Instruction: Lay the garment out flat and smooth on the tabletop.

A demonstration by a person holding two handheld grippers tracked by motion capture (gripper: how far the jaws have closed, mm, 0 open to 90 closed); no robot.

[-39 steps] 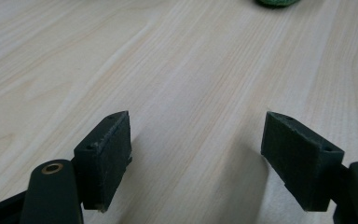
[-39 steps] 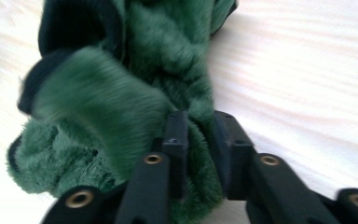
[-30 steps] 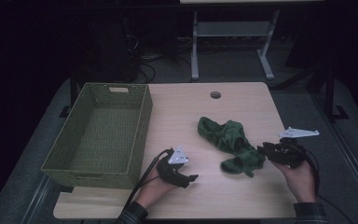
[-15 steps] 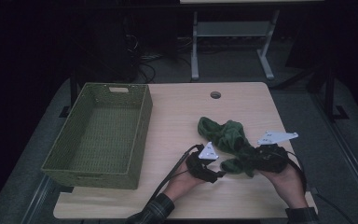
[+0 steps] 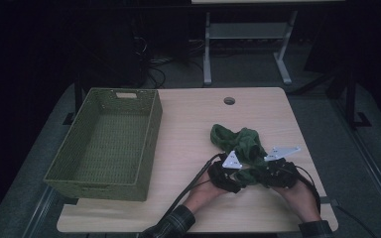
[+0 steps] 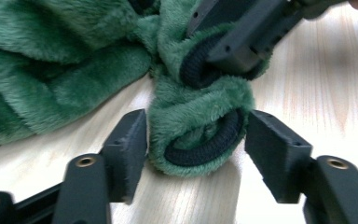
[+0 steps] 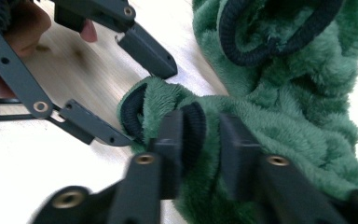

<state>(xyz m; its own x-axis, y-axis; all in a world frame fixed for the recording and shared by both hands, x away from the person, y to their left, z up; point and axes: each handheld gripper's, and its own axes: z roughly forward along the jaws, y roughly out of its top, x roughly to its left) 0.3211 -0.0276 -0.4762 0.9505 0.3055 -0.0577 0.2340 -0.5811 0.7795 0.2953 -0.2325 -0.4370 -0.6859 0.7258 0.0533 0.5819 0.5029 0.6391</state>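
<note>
The green fleece garment [image 5: 242,144] lies bunched on the tabletop [image 5: 188,119] near its right edge, toward the near side, well apart from the green woven basket [image 5: 104,144] at the left edge. Two openings edged with black ribbed cuffs are seen at its near end. Since a second ago, both hands have been brought in from either side and now meet at that end of the garment.

The left gripper [image 6: 193,140] is set around one cuff [image 6: 205,144]; its jaws have just been closing, and the cuff stands between them, the left jaw touching the fleece, the right jaw just clear of it, so no pinch is yet made. The right gripper [image 7: 200,135] has also been closing, and the neighbouring cuff [image 7: 193,126] is pinched between its pads.

The change is judged to mean that the approach is over and the grasp is half made: one cuff is secured, the other only bracketed. A firmer closing of the left jaws is probably needed before the garment can be lifted or spread by both cuffs.
</note>
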